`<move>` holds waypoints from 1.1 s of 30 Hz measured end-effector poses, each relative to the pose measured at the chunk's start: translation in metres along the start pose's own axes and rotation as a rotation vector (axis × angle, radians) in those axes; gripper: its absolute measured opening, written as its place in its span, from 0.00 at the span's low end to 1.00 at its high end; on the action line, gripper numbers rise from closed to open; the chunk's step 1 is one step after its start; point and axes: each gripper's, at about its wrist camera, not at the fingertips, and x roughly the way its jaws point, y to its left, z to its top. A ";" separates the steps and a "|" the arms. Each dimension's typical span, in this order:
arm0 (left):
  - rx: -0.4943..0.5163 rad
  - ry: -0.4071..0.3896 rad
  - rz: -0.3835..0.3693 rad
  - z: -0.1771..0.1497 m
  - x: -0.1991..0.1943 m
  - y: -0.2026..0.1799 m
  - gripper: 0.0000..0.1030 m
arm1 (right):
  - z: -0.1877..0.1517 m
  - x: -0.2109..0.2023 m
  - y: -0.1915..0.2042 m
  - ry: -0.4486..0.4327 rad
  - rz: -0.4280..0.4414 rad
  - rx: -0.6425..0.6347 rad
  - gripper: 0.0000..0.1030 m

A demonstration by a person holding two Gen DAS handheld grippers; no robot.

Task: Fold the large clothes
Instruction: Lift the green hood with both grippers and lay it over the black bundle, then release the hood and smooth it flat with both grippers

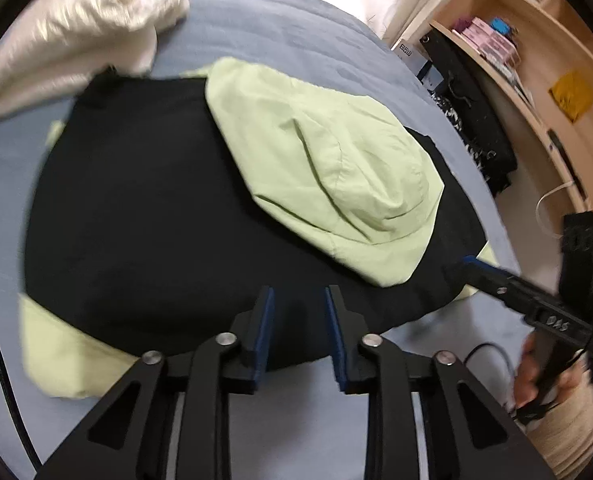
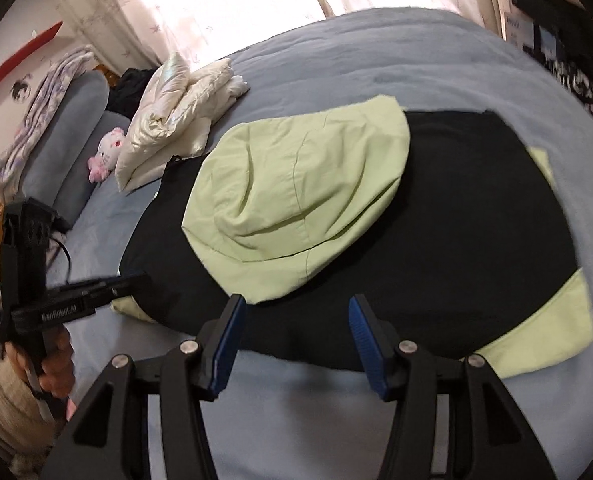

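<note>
1. Jacket (image 1: 144, 208), black outside with a pale green lining, lies spread across the blue bedspread (image 1: 280, 20); its green hood (image 1: 320, 168) is turned down onto the black body, and green lining peeks out at the near corners in both views
2. Step in hand, as I judge it: a fold has been laid and let go, since the garment lies as a flat, roughly rectangular bundle and neither tool holds cloth; further folding looks not yet done
3. Left gripper (image 1: 299, 292) hovers over the near black edge with its blue pads parted and nothing between them; whether the tips brush the fabric I cannot tell
4. Right gripper (image 2: 295, 304) also stands released, jaws set wider, with only the near hem and bedspread showing through the gap; seen from the left wrist view, its finger reaches toward the right-hand near corner of the jacket, close to a sliver of green lining
5. Next move likely calls for each gripper to pinch a near corner or edge through all layers, then lift and carry it toward the far side evenly so the hood stays tucked
6. Further out, a folded white puffy coat (image 2: 176, 112) sits near the far end of the jacket, with a pink-and-white plush toy (image 2: 106, 154) beside it and wooden shelves (image 1: 536, 80) off the bed's side
</note>
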 end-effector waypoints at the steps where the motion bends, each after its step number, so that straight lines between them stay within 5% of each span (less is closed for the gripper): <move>1: -0.013 0.003 -0.007 0.002 0.006 0.002 0.30 | 0.002 0.005 -0.003 0.003 0.010 0.019 0.52; 8: -0.107 -0.003 -0.099 0.020 0.044 0.013 0.33 | 0.017 0.046 -0.034 0.000 0.108 0.185 0.52; 15: -0.163 -0.070 -0.100 0.036 0.062 0.016 0.31 | 0.032 0.074 -0.046 -0.024 0.155 0.256 0.49; 17: -0.166 -0.092 -0.049 0.041 0.059 0.012 0.07 | 0.035 0.078 -0.040 -0.042 0.143 0.233 0.22; 18: -0.154 -0.112 -0.008 0.043 0.053 0.007 0.07 | 0.036 0.079 -0.038 -0.034 0.136 0.226 0.15; 24: -0.101 -0.187 0.105 0.039 0.013 -0.011 0.04 | 0.034 0.061 -0.019 -0.043 0.248 0.309 0.11; 29: -0.090 -0.043 0.176 0.009 0.050 0.001 0.05 | 0.010 0.086 -0.023 0.042 0.096 0.273 0.13; 33: 0.005 -0.097 0.263 -0.003 0.048 -0.017 0.10 | 0.004 0.081 -0.028 0.027 0.111 0.303 0.21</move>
